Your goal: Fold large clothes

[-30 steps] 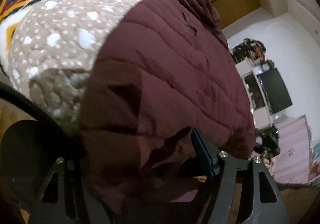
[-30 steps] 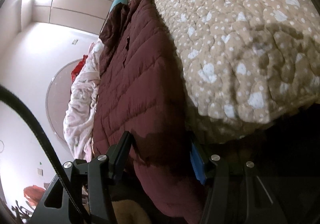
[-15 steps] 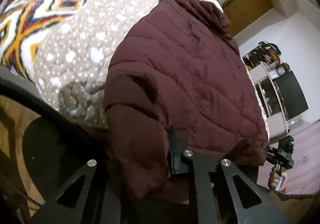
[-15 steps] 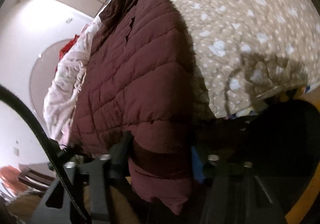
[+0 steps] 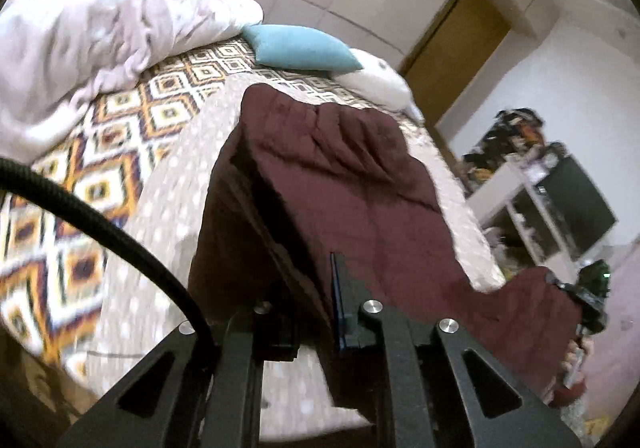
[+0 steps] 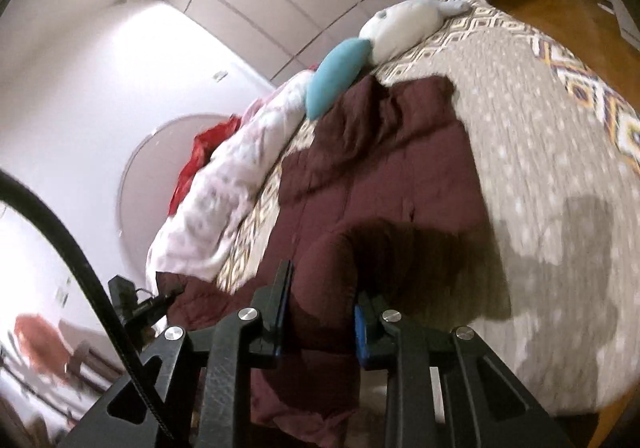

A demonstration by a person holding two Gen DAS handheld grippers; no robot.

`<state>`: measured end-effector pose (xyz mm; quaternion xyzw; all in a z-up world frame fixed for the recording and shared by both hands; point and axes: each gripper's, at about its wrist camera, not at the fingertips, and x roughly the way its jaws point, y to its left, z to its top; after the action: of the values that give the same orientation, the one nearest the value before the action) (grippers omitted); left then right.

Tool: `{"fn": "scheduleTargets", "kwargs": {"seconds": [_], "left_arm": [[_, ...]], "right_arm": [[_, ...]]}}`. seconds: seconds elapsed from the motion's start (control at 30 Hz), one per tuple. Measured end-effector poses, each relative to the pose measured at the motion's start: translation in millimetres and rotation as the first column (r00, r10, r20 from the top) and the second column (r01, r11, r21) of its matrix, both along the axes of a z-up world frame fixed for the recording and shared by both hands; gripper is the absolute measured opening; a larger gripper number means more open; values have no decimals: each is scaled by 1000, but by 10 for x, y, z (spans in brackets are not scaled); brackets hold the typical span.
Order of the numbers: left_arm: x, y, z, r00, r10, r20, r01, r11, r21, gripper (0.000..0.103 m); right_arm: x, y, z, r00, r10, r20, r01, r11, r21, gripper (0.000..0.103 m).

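Both of our grippers are clamped on the near hem of the maroon quilted jacket (image 5: 360, 183). Our left gripper (image 5: 316, 312) pinches a lifted fold of it, the fabric rising off the bed toward the fingers. Our right gripper (image 6: 320, 312) has a thick bunch of the hem squeezed between its blue pads (image 6: 359, 332). Beyond our grip, the jacket lies lengthwise on the dotted tan blanket (image 5: 168, 207), its far end reaching toward the pillows. Beside the jacket we see a diamond-patterned cover (image 5: 80, 175), and on that a crumpled white duvet (image 5: 92, 35). Past the jacket's far end lie a blue cushion (image 5: 300, 51) and a white plush pillow (image 6: 404, 23).
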<state>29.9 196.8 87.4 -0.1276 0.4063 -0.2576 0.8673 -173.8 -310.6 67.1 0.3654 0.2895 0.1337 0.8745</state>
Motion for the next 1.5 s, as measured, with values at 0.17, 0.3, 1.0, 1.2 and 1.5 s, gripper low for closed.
{"fn": "scheduleTargets", "kwargs": {"seconds": [0.17, 0.3, 1.0, 1.2, 1.5], "left_arm": [[870, -494, -299, 995, 91, -44, -84, 989, 125, 12], [1303, -594, -734, 977, 172, -129, -152, 976, 155, 14], [1594, -135, -429, 998, 38, -57, -41, 998, -50, 72], [1738, -201, -750, 997, 18, -81, -12, 998, 64, 72], [1893, -310, -1181, 973, -68, -221, 88, 992, 86, 72]], "right_arm": [[885, -278, -348, 988, -82, -132, 80, 997, -18, 27], [1378, -453, -779, 964, -119, -238, 120, 993, -12, 27], [1521, -900, -576, 984, -146, -106, 150, 988, 23, 81], [1863, -727, -788, 978, -111, -178, 80, 981, -176, 81], [2323, -372, -918, 976, -34, -216, -49, 928, -370, 83]]}}
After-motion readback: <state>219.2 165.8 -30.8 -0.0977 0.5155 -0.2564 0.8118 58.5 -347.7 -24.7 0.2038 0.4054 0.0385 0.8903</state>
